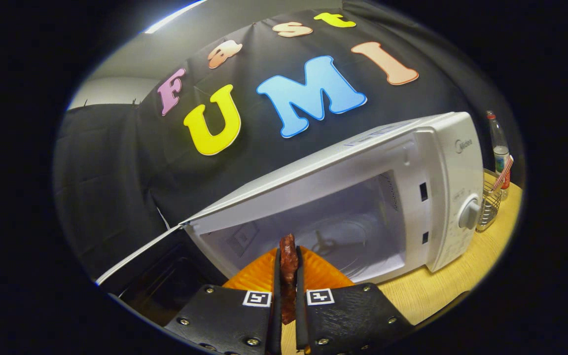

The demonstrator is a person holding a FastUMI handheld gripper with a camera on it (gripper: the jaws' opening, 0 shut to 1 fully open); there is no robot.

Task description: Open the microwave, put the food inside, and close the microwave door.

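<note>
Here, the gripper [288, 268] holds a dark reddish-brown strip of food [288, 259] before the open white microwave oven [442, 197].

Both fingers press on the strip, which stands upright between them; its lower end is hidden behind them. Just beyond lies a ribbed orange plate [321, 273], largely covered by the fingers. The microwave's dark-windowed door [153, 266] swings out to the left, its lower part cut off. Inside the cavity, a clear glass turntable [358, 241] is faintly discernible. Right of the microwave, on the light wooden table [442, 291], stand a wire rack [489, 207] and a clear plastic bottle [499, 143], partly hidden.
</note>
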